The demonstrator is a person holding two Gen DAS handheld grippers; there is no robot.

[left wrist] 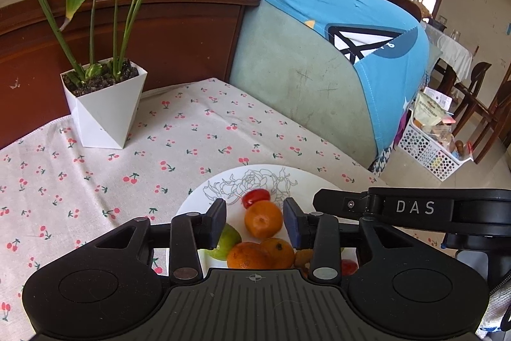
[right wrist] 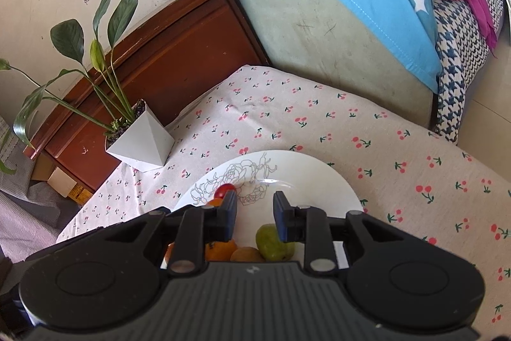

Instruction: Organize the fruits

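Note:
A white plate point(left wrist: 281, 178) with a rose line drawing sits on the cherry-print cloth and holds fruit. In the left wrist view an orange tangerine point(left wrist: 263, 219) lies between my open left gripper's point(left wrist: 254, 221) fingers, apart from both pads. A red cherry tomato point(left wrist: 255, 197) is just beyond it. Two more tangerines point(left wrist: 260, 254) and a green fruit point(left wrist: 228, 240) lie nearer. My right gripper point(right wrist: 255, 218) is open and empty above the plate point(right wrist: 319, 174), with a green fruit point(right wrist: 271, 242) below its right finger. The tomato point(right wrist: 224, 189) shows beyond its left finger.
A white faceted pot point(left wrist: 102, 114) with a leafy plant stands on the cloth at the far left. A dark wooden headboard point(left wrist: 179, 37) and a green cushion under blue fabric point(left wrist: 303, 79) border the back. The right gripper's body point(left wrist: 415, 210) crosses the left view's right side.

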